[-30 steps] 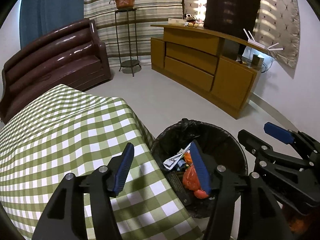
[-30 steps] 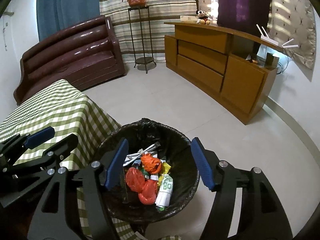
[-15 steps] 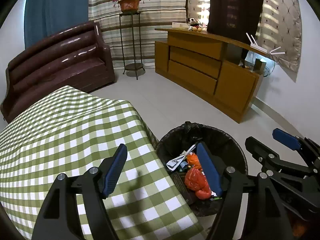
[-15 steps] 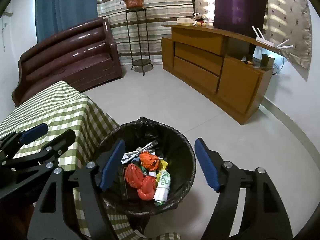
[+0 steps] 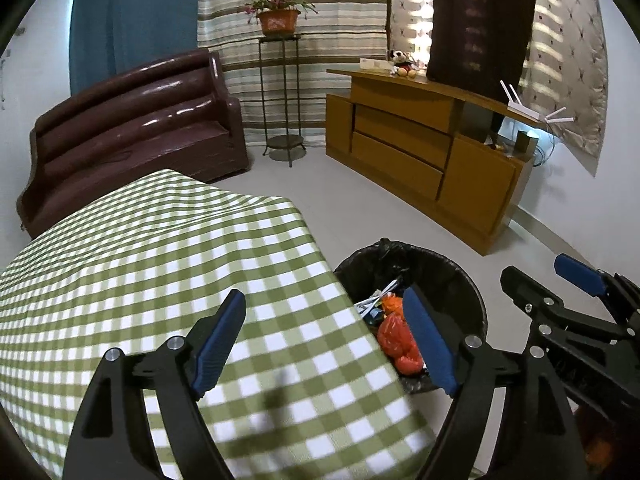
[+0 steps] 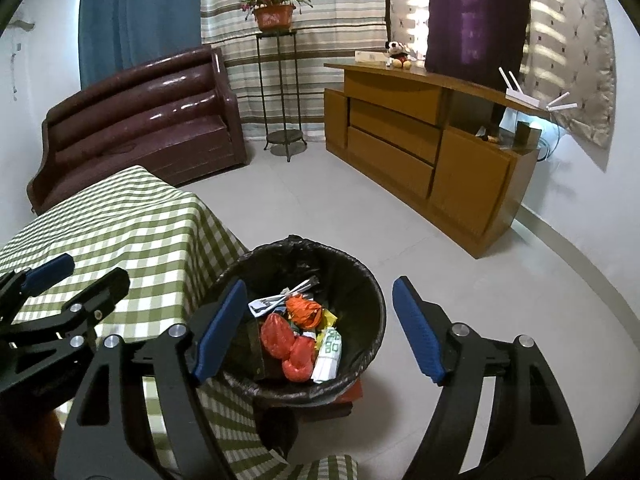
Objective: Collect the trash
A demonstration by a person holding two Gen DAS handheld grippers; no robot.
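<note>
Left gripper: jaws opening, nothing between them, above the table corner. Right gripper: jaws apart, empty, over the bin, which sits just beside that corner for short drops. Trash lies inside the bin.

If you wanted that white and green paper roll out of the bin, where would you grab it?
Probably its upper end, from straight above: the white and green paper roll leans against the bin wall, lower end buried, red bags crowding its left.
</note>
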